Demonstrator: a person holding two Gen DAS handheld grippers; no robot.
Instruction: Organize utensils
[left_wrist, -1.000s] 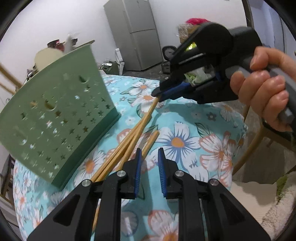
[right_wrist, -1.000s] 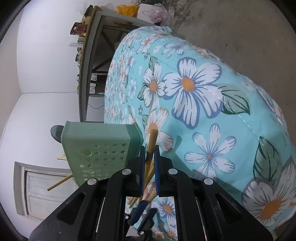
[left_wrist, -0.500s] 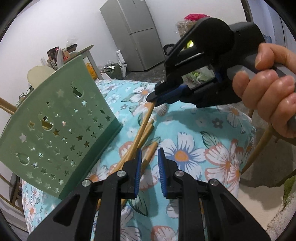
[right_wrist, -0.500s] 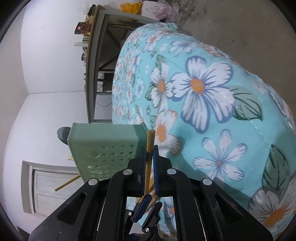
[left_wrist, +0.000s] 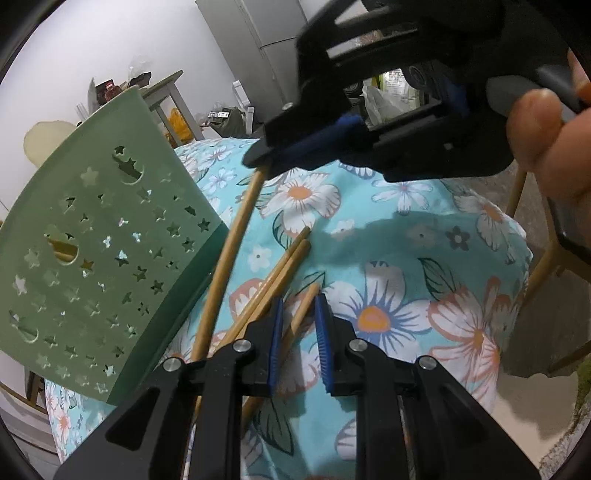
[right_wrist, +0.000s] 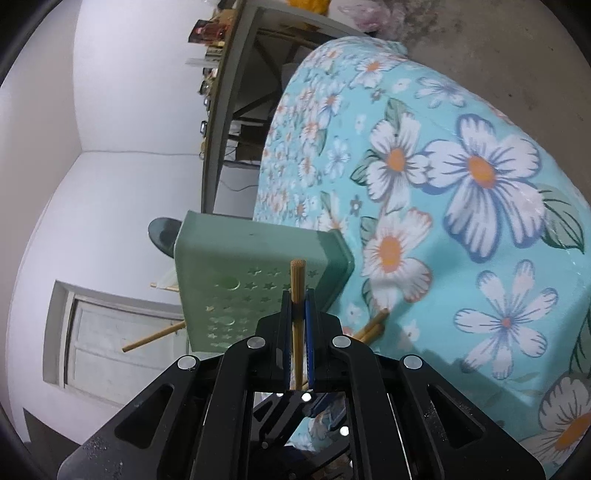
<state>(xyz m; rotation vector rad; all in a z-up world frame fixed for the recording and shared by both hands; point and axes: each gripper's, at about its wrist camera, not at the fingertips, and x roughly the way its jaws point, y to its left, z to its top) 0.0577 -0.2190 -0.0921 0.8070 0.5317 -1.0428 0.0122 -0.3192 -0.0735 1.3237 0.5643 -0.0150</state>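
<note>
1. Chopsticks (left_wrist: 284, 269) are the business here: a loose bundle of bamboo sticks lies on the floral tablecloth (left_wrist: 406, 229), just right of the green holder and right in front of the left gripper.

2. One chopstick (right_wrist: 297, 291) is up off the cloth, clamped between the blue pads of the right gripper (right_wrist: 297, 306); in the right wrist view its blunt end pokes out past the fingertips, in front of the holder's star-cut wall.

3. From the left wrist view that same lifted stick (left_wrist: 231, 251) slants down from the right gripper (left_wrist: 266, 157) at the top toward the near edge, passing close along the holder's right corner. Whether it touches the holder, I cannot tell.

4. Green utensil holder (left_wrist: 92, 251) stands on the left side of the cloth, its wall punched with stars and crescents; a stick shows through one crescent hole, so there is something inside.

5. In the right wrist view another chopstick (right_wrist: 153, 338) juts out of the holder (right_wrist: 229, 269) on its left side.

6. Left gripper (left_wrist: 298, 343) sits low over the bundle, its blue-padded jaws parted with a clear gap; one chopstick from the pile runs up into that gap, but the pads are not pressed on it.

7. A hand (left_wrist: 546, 140) wraps the right gripper's handle at far right.

8. Beyond the table: a grey refrigerator (left_wrist: 266, 48) against the far wall and a cluttered side table (left_wrist: 166, 88).
</note>
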